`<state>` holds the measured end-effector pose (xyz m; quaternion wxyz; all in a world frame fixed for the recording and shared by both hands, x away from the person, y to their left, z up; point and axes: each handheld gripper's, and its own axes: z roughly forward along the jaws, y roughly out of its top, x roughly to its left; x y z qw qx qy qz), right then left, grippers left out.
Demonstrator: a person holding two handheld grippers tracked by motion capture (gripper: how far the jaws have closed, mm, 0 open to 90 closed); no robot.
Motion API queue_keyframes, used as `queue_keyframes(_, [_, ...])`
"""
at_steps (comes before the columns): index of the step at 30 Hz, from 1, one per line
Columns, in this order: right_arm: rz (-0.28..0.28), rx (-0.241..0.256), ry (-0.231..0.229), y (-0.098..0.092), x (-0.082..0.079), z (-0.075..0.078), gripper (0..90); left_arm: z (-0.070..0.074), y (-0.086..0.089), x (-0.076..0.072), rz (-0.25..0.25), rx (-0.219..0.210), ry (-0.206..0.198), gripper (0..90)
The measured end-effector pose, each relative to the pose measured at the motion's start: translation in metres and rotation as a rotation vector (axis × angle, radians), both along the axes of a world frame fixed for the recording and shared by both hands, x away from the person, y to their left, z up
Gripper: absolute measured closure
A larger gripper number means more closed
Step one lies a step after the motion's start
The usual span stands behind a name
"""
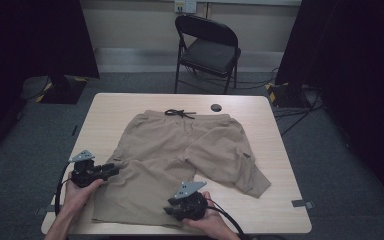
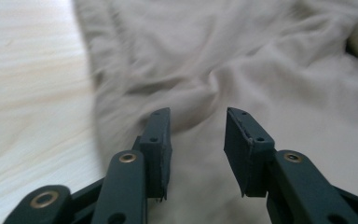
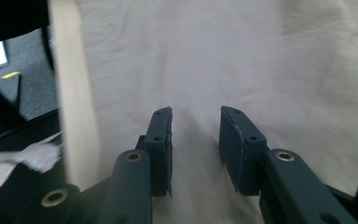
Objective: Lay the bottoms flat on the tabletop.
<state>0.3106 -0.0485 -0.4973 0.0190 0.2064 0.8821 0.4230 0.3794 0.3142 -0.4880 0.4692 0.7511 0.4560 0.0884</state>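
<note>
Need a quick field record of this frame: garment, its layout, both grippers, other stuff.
garment: khaki shorts, spread flat on the table
waistband: at the far side, dark drawstring showing
left gripper: jaws open, at the shorts' left edge
right gripper: jaws open, over the near hem
grasp: neither is closed on fabric
background: folding chair beyond the table

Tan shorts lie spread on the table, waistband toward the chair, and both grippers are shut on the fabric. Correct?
Not quite: both grippers are open. The left gripper and right gripper each show a gap between their jaws over the shorts, per the two gripper views. The rest stands.
</note>
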Motion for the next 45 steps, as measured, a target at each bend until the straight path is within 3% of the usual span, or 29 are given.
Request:
queue_keyframes(4, [0.048,0.002,0.019,0.002,-0.015,0.001,65.9,-0.002,-0.012,0.001,-0.042,0.026,0.011,63.8])
queue_keyframes(6, [0.089,-0.02,0.027,0.005,-0.02,0.003,68.2,-0.008,-0.017,0.002,-0.061,0.052,0.029,66.0])
queue_keyframes(9, [0.078,-0.014,0.024,0.006,-0.014,0.007,66.3,-0.011,-0.023,0.0,-0.089,0.087,0.035,67.8])
queue_keyframes(14, [-0.091,0.04,-0.027,-0.003,0.026,0.02,61.0,-0.01,-0.023,-0.011,-0.126,0.098,0.046,67.1])
queue_keyframes(16, [-0.142,0.047,-0.035,-0.004,0.043,0.02,60.2,-0.007,-0.024,-0.015,-0.14,0.138,0.036,67.1])
queue_keyframes(17, [-0.168,0.041,-0.049,-0.003,0.05,0.02,59.4,-0.007,-0.025,-0.016,-0.14,0.157,0.032,67.1])
queue_keyframes(19, [-0.199,0.038,-0.05,-0.002,0.059,0.017,59.5,-0.007,-0.025,-0.016,-0.136,0.15,0.034,67.2])
queue_keyframes(21, [-0.213,0.0,-0.067,0.001,0.062,0.013,59.5,-0.007,-0.023,-0.015,-0.133,0.146,0.033,67.1])
queue_keyframes(25, [-0.187,-0.063,-0.086,0.004,0.056,0.001,59.3,-0.008,-0.017,-0.012,-0.104,0.123,0.039,62.3])
queue_keyframes(38, [-0.135,-0.051,-0.128,-0.008,0.02,-0.002,58.9,-0.008,-0.01,-0.008,-0.037,0.092,0.047,48.9])
queue_keyframes(45, [-0.107,-0.077,-0.101,-0.008,0.006,0.001,51.3,-0.01,-0.01,-0.006,-0.022,0.086,0.036,48.8])
